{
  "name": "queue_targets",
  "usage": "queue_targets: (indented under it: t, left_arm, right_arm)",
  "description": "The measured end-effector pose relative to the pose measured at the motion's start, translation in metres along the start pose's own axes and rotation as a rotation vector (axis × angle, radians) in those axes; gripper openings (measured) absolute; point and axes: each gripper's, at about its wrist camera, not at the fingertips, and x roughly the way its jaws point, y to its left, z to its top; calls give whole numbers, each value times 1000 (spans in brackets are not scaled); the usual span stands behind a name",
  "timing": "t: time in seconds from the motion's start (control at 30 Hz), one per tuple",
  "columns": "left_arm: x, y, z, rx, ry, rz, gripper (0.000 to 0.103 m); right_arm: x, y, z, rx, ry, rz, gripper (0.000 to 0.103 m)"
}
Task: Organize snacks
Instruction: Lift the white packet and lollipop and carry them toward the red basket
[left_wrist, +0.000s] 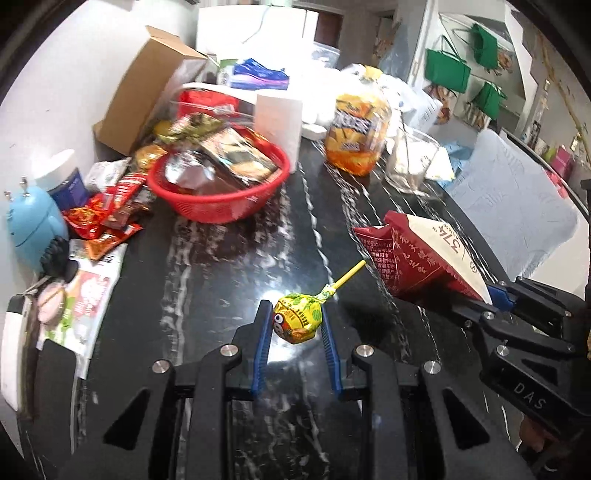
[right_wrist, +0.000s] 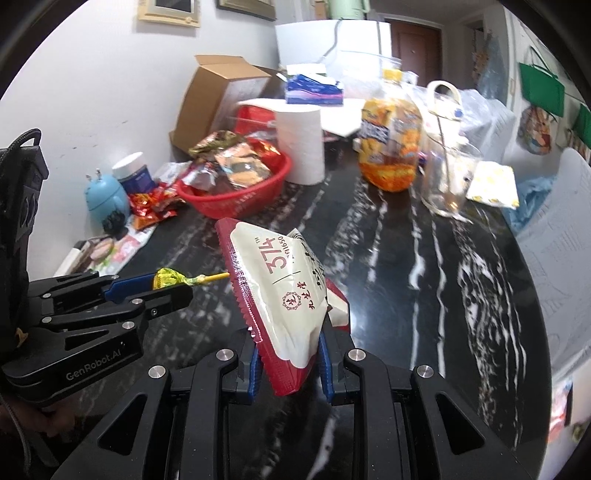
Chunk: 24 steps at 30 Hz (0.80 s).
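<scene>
Two snacks in hand, basket part-filled.
Left gripper (left_wrist: 297, 325) pinched a lollipop (left_wrist: 295, 321), right gripper (right_wrist: 288, 354) a packet (right_wrist: 280, 295); loose wrappers (left_wrist: 107, 218) lay beside the basket (left_wrist: 221, 206).

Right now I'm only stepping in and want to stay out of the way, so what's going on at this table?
A person is sorting snacks with two tools. The left hand-held gripper is shut on a yellow-wrapped lollipop, and the right hand-held gripper is shut on a red-and-white snack packet. Both are held above the dark marble table. Farther back, the red basket already holds several packets, and more lie loose beside it.
</scene>
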Motion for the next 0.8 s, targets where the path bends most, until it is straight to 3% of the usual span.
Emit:
queue_targets:
  t: [0.43,0.8]
  left_arm:
    - [-28,42,35,-64,-123,43,25]
    - [1,60,86,-56,-176,53,25]
  right_arm:
    - [3,36,50,-82,-78,82,24]
    - [24,41,102,-119,-129,80,24]
